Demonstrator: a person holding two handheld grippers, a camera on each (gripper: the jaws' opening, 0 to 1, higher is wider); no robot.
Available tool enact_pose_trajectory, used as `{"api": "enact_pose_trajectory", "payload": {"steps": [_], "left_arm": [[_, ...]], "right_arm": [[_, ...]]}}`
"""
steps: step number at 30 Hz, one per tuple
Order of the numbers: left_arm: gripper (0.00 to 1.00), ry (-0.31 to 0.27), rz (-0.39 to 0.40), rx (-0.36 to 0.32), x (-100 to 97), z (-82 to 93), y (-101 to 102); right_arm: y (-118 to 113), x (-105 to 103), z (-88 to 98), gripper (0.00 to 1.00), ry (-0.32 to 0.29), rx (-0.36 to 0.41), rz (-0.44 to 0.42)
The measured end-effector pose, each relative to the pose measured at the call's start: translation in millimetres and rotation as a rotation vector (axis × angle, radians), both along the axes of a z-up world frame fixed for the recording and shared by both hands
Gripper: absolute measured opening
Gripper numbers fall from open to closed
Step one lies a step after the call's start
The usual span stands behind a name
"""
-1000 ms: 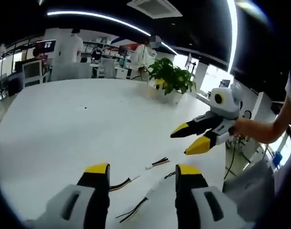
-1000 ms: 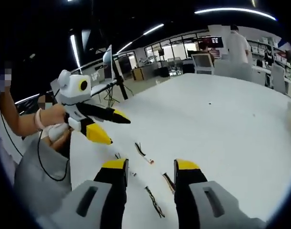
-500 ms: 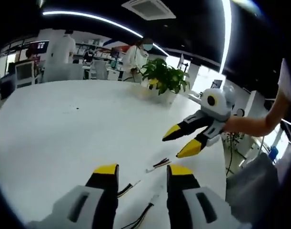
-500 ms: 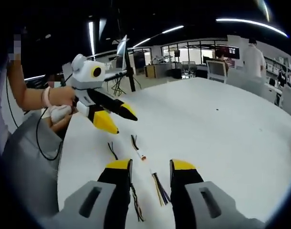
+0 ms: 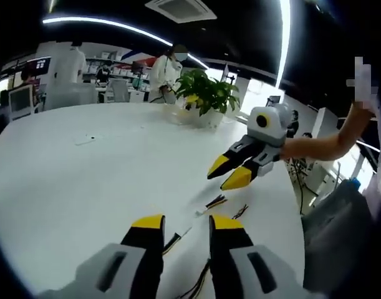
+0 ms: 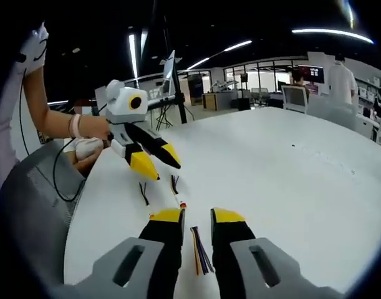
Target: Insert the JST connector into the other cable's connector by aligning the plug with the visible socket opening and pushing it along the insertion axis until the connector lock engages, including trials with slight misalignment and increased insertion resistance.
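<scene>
Several short JST cables lie near the white table's edge. In the left gripper view one cable with a white connector runs between my left gripper's jaws, which stand narrowly apart above it. A second cable with a white plug lies beyond, below my right gripper. In the right gripper view a bundle of coloured wires lies between my right gripper's jaws, with a small gap left. Another cable lies ahead, under my left gripper. Neither gripper holds anything.
A potted plant stands at the table's far side. Loose black wires lie by the near edge. A person's forearm holds each gripper. Desks, monitors and people in white stand in the room behind.
Both grippers' jaws have narrowed over the second. Both cameras have swung, so each view now shows the other gripper closer to its centre and lower over the cables.
</scene>
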State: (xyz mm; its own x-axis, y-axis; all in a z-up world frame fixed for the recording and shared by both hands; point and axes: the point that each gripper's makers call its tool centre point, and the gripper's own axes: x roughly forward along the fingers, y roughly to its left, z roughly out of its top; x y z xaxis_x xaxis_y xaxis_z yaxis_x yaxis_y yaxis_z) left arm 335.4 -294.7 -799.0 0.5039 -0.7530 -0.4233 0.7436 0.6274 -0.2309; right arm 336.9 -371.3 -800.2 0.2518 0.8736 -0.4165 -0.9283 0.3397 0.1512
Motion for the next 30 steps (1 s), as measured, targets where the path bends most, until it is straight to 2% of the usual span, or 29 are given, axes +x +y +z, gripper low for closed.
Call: {"api": "enact_pose_trajectory", "payload": {"steps": [5,7,9,12,21,26,30], "left_arm": [[0.21,-0.023,-0.037,0.02,0.8,-9.9,1],[0.21,-0.031,-0.05,0.022,0.9,-10.9,1],[0.2,-0.056,-0.078,0.039,1.0,-13.1,-1],[0.16,-0.043,-0.101,0.052,0.5,-18.6,-3],[0.16,-0.076,-0.16,0.091,1.8,-34.2,-8],[0.13,-0.104,-0.184,0.065,1.0,-35.8,-9],[0.13,-0.116,-0.196,0.053,0.1,-37.6,-9]], "right_arm": [[0,-4,-9.6,0.15,0.004,-0.025,0.029],[1,-6,-12.9,0.15,-0.012,-0.033,0.049],[2,-6,-16.7,0.13,-0.003,-0.029,0.054],[3,-5,-21.1,0.13,0.0,-0.032,0.057],[9,-6,-31.0,0.11,-0.025,-0.026,0.095],[9,-11,-41.5,0.1,-0.051,-0.061,0.137],[11,-13,-43.0,0.08,-0.058,-0.054,0.153]]}}
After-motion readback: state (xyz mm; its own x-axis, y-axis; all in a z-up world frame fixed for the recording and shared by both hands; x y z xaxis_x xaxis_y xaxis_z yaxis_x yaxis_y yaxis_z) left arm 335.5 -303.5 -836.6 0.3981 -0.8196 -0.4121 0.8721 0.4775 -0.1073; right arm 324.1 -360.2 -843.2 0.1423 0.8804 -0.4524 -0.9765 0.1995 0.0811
